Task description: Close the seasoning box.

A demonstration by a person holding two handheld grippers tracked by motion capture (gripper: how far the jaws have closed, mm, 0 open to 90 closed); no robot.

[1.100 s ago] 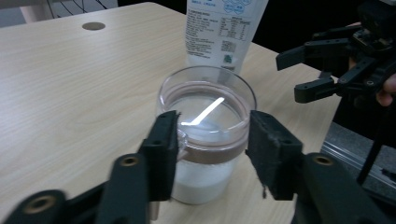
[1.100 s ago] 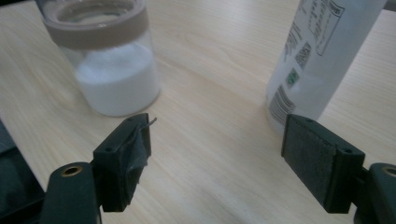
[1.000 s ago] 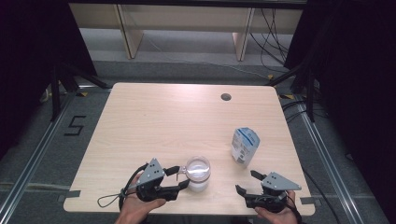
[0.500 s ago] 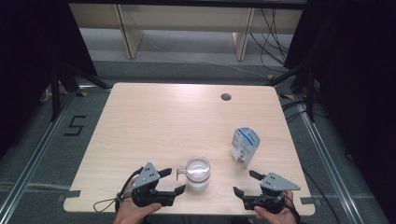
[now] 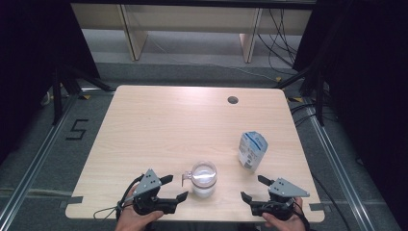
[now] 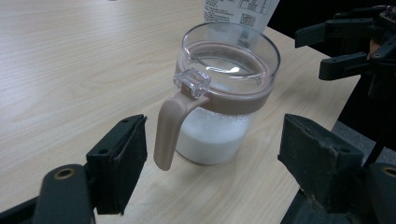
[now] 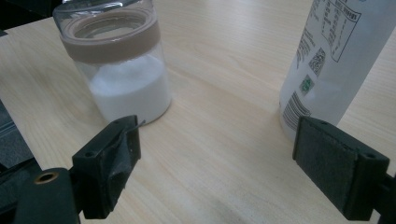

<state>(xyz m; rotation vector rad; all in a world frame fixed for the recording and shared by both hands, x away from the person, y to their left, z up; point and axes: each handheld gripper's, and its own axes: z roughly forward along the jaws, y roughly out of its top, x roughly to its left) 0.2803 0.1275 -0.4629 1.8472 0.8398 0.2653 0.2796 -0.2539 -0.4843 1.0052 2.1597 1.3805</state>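
Jug (image 5: 204, 179) and carton (image 5: 252, 151) flank a clear gap.

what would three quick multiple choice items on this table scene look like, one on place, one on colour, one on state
1. Where does the white carton stand relative to the jar?
A. On the left gripper's side, nearer the person
B. On the right gripper's side, a little farther from the person
C. On top of it

2. What colour is the jar's handle?
A. Blue
B. Black
C. Beige-brown

3. How does the left gripper stand toward the jar?
A. Open, the jaws clear of the handle
B. Shut on the handle
C. Lifting the jar off the table

Answers:
1 B, the high view shows the carton beyond the jar toward the right gripper.
2 C, the handle matches the beige-brown band round the rim.
3 A, the left gripper view shows gaps between both pads and the handle, with the jar standing on the table.
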